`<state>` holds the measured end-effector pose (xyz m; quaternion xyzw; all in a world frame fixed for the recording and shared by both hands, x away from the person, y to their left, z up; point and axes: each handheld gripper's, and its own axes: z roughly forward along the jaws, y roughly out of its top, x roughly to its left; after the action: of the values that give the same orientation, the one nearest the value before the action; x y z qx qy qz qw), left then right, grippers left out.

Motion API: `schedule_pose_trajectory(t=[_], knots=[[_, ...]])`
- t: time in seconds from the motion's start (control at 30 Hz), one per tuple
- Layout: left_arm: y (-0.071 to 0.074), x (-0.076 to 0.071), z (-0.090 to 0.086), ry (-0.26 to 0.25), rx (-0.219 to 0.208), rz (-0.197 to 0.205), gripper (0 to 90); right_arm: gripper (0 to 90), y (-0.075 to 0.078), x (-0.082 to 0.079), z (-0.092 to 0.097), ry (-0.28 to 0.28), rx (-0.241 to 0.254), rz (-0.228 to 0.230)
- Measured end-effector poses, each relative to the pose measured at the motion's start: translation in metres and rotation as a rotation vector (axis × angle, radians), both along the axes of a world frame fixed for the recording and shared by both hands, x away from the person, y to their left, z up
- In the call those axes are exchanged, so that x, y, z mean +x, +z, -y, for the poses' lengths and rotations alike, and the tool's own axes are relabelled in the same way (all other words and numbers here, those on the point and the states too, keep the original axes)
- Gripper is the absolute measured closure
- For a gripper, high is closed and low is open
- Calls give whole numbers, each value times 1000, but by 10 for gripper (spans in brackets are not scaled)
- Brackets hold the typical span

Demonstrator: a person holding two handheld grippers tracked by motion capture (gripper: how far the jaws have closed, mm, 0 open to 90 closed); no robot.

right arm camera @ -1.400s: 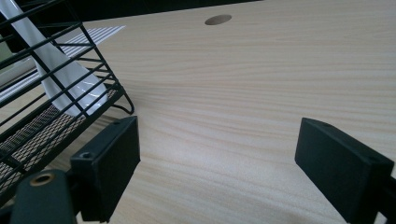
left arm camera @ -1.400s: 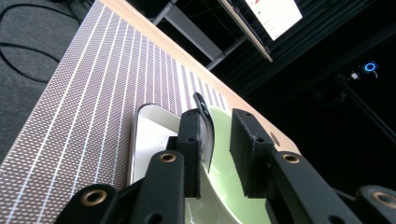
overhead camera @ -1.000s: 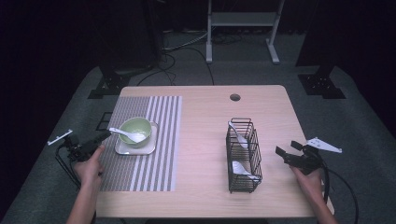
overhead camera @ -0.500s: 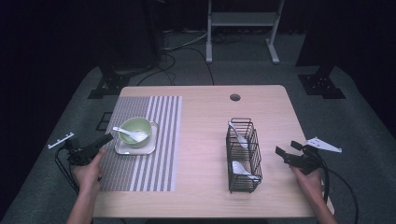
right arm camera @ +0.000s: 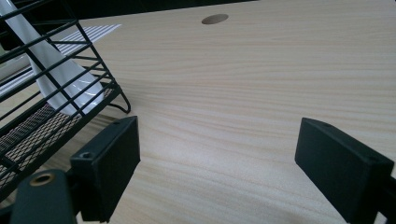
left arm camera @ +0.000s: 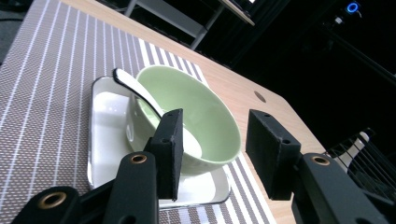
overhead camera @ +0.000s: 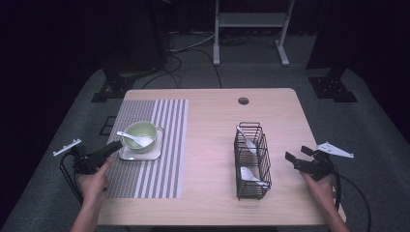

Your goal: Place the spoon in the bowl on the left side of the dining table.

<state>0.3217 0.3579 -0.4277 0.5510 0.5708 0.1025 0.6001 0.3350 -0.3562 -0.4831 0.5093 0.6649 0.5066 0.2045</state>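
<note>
Wooden table (overhead camera: 212, 140) carrying a striped placemat (overhead camera: 159, 145) at left, black wire basket (overhead camera: 252, 162) at right holding two white spoons (overhead camera: 245, 140), green bowl (overhead camera: 141, 137) containing a white spoon (overhead camera: 135, 139) sitting on a white square plate (overhead camera: 140, 153), left gripper (overhead camera: 109, 150) hovering released just near the bowl, right gripper (overhead camera: 296, 154) hovering with jaws spread wide right of the basket.

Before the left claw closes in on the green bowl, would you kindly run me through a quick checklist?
1. Left claw open: ok.
2. Left claw lined up with the green bowl: ok, near rim between the jaws.
3. Bowl seated on the white tray: ok.
4. Spoon clear of the jaws: not ok, it lies in the bowl near the left jaw.
5. Right claw out of the way: ok, open beside the wire basket.
</note>
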Motion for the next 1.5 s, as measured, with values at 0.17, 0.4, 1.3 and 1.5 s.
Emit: schedule_pose_trajectory(t=[0.17,0.4,1.3,1.5], knots=[[1,-2,4,-20,14,3,533,129,0,0,0,0,-2,0],[2,-6,11,-41,30,14,517,129,0,0,0,0,-1,-2],[6,-12,49,-154,98,22,426,129,0,0,0,0,-2,0],[6,-13,58,-175,111,26,402,129,0,0,0,0,-1,0]])
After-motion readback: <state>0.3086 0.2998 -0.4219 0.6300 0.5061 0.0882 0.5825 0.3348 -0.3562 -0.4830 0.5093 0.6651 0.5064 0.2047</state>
